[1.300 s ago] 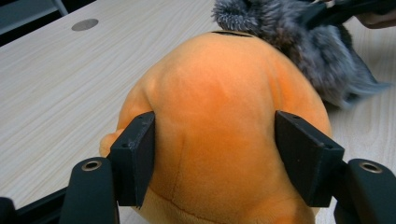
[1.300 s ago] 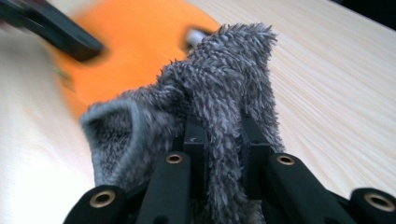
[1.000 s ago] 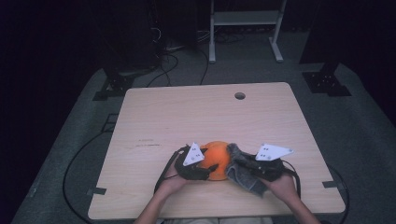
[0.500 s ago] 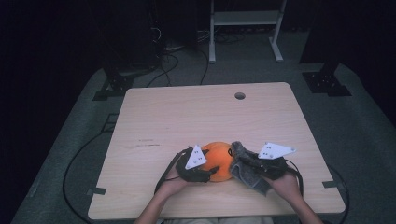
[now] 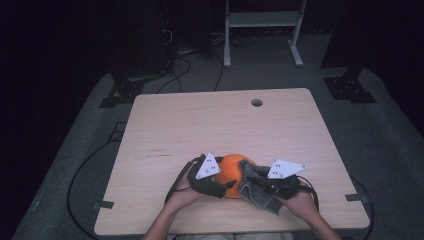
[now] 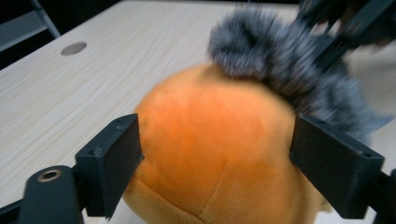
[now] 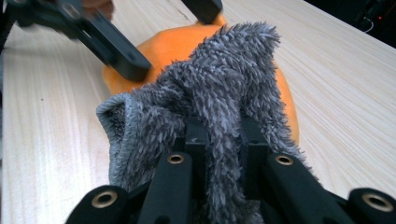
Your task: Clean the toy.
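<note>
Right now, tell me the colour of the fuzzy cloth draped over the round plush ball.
Grey fuzzy cloth; right gripper view shows it best.

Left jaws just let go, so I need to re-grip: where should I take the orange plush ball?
Across its bare round flanks, low and from the person's side, I'd say. The left gripper already straddles the orange plush ball, jaws just opened. The grey fuzzy cloth, pinched by the right gripper, drapes its top and far side.

Both forearms in from near edge. Left gripper [image 5: 226,184] low, jaws just widened, spread apart. Right gripper [image 7: 218,135] low, jaws pinched tight, angled toward left.
</note>
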Tool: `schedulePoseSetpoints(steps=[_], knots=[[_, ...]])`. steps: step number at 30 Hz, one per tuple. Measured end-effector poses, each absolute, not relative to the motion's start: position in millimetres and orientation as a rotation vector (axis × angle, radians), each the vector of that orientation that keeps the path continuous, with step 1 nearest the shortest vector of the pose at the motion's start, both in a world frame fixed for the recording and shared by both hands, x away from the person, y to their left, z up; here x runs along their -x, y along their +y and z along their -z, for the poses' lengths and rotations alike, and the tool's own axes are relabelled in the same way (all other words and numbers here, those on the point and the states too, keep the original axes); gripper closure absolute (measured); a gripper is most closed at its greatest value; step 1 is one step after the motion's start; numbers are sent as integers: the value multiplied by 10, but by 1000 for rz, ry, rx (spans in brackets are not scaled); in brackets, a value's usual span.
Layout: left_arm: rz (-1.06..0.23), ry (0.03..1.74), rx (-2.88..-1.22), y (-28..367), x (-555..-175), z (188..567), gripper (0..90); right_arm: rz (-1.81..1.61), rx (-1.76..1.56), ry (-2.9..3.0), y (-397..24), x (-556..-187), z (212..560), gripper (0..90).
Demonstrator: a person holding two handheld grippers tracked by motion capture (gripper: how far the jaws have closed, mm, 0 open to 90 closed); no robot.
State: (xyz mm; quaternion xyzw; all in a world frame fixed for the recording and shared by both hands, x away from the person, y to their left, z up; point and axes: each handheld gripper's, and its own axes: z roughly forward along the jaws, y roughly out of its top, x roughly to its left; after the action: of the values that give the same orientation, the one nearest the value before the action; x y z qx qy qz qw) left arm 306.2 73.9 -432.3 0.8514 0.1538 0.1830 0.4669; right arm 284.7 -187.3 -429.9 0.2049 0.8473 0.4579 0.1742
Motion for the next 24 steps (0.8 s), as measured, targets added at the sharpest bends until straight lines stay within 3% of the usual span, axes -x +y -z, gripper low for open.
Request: schedulePoseSetpoints(steps=[3, 10, 18, 24], knots=[[-456, 366, -2095, 728, -3033, 4360, 274, -1309, -629, 2422, -1949, -2893, 4310, 774], [-468, 347, -2100, 727, -3000, 4409, 325, -1254, -776, 2439, -2199, -2971, 4372, 774], [-477, 356, -2094, 720, -2985, 4434, 331, -1380, -645, 2394, -1973, -2939, 4175, 774], [-464, 358, -2084, 724, -2976, 4434, 331, -1328, -747, 2422, -2081, -3039, 4292, 775]])
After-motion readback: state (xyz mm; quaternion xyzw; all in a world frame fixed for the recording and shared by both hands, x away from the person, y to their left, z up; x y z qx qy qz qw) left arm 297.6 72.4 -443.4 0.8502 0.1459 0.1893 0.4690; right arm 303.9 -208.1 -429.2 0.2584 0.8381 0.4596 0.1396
